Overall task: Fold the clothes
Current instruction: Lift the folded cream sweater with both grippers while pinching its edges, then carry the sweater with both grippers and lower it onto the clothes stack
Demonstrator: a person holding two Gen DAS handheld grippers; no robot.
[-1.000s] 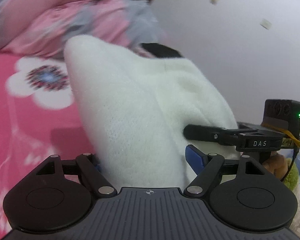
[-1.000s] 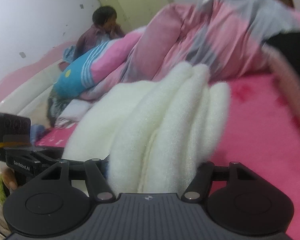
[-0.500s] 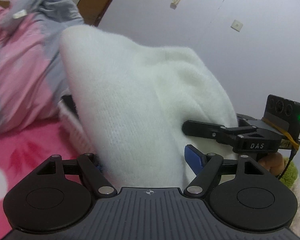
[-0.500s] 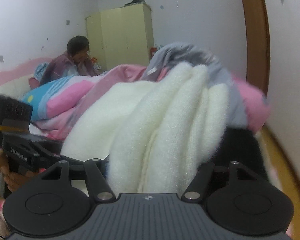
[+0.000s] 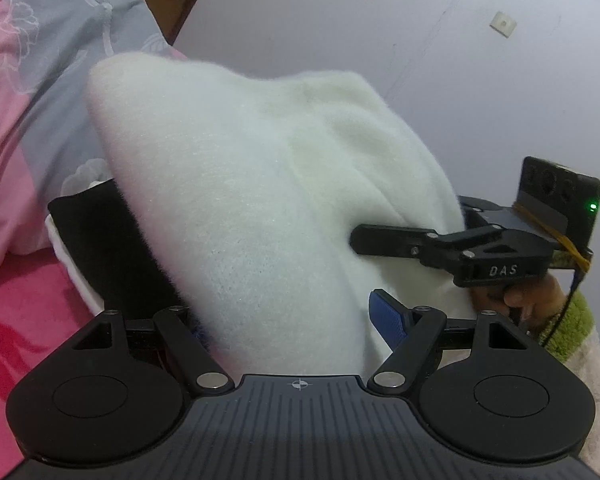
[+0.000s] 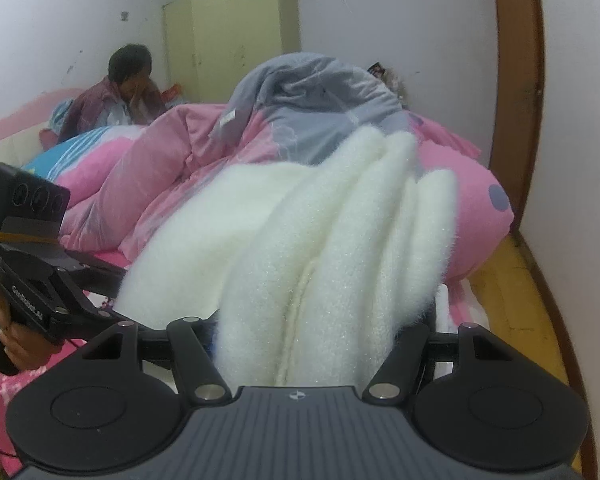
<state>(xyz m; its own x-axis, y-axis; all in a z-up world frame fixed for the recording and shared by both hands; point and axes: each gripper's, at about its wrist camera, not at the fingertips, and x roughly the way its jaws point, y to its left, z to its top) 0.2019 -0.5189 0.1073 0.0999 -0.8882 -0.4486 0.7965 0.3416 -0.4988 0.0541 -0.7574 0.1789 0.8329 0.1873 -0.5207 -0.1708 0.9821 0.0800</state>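
Left wrist view: the left gripper [image 5: 284,320] and right gripper [image 6: 320,336] each hold wide jaws clamped on the folded white fleece garment [image 5: 260,184], which has swung from above the pink bedsheet [image 5: 16,300] toward the quilt [image 6: 188,168], probably being carried to a stack.

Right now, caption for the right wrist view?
Right gripper clamps a bunched white fleece garment above the pink bed; left gripper holds its other end.
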